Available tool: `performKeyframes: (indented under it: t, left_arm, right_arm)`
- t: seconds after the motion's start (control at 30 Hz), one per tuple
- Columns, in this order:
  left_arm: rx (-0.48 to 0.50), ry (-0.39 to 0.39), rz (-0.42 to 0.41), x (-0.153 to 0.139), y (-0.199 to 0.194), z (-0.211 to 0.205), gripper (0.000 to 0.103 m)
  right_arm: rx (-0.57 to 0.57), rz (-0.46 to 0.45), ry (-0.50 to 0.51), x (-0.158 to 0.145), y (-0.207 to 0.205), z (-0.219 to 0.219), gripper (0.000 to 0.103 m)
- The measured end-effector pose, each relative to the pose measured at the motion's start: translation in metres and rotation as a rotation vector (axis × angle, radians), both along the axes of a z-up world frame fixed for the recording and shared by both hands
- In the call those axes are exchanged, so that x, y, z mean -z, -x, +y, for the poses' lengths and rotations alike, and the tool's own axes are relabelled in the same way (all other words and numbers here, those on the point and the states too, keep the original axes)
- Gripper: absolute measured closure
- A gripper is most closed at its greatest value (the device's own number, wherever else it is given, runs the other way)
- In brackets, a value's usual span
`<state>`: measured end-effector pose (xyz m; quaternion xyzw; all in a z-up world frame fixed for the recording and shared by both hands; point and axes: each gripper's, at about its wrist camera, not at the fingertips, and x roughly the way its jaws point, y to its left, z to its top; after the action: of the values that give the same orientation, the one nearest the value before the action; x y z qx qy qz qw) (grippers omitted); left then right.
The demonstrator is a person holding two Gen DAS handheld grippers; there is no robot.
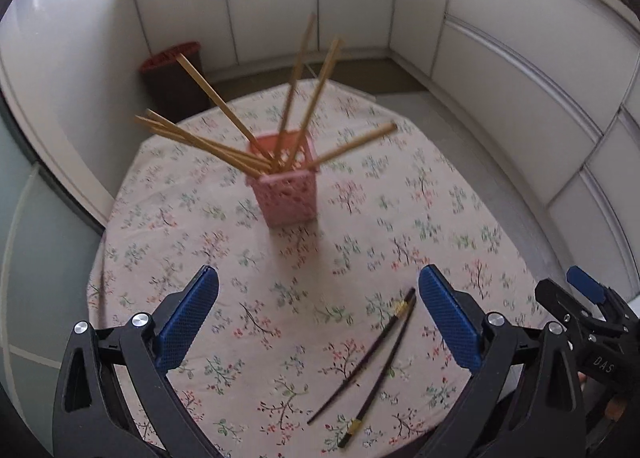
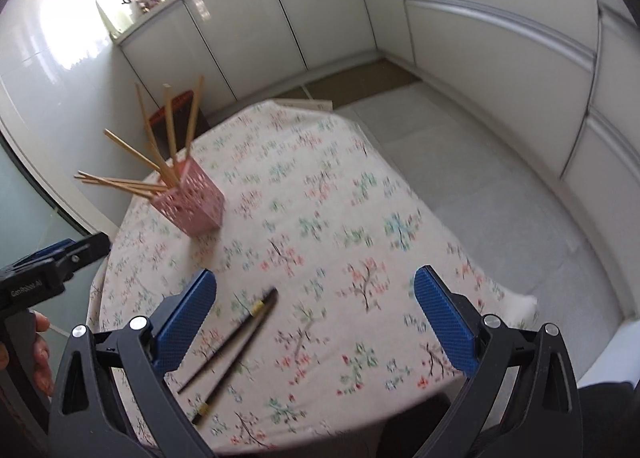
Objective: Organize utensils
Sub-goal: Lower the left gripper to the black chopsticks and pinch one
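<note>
Blue pads (image 1: 188, 322) of left gripper (image 1: 318, 322) spread wide, nothing between them; held above near table edge, aimed toward holder (image 1: 286, 189) at cloth centre. Right gripper (image 2: 314, 322) likewise spread wide and empty, hovering over near edge, pads (image 2: 444, 322) well apart. Seen from left wrist view, right gripper sits just off to the right, beside the dark chopsticks (image 1: 376, 358).

Dark chopsticks: two pieces, flat on floral cloth (image 1: 200, 217), crossed near their far ends and splayed toward the camera, gold bands at opposite ends. Loose on cloth, not in holder, so judged the remaining items to sort. Position between the two grippers favours either side; in right wrist view they lie close to that gripper's left pad, off centre of the gap.

Holder: pink, perforated, square, upright, well apart from dark pair. Contains bamboo chopsticks (image 1: 200, 137) fanned outward in several directions, leaning on rim because holder is short relative to their length.

Wide opening on both grippers judged as readiness for a pinch on thin stock. Risk: thin rods flat on soft cloth, crossed, prone to rolling or lifting together.
</note>
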<state>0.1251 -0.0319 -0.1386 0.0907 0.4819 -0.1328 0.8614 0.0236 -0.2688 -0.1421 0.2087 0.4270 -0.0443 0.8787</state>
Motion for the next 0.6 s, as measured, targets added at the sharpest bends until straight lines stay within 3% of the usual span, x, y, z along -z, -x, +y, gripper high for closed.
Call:
performKeyframes:
  t: [0.13,0.23,0.4,0.6]
  left_arm:
    - [0.082,-0.068,0.169,0.050,-0.005,-0.021,0.007]
    - [0.137,-0.112,0.238,0.076,-0.006,-0.035,0.008]
    - [0.185,-0.130,0.371,0.111,-0.016,-0.053,0.029]
    - [0.206,-0.165,0.407,0.128,-0.027,-0.072,0.043]
  right_arm:
    - [0.019,0.066,-0.040,0.023,0.003,-0.011,0.007]
    - [0.046,0.081,-0.073,0.028,0.004,-0.020,0.007]
    - [0.064,0.110,-0.129,0.036,0.004,-0.030,0.007]
    - [0.042,0.115,-0.119,0.038,0.005,-0.029,0.007]
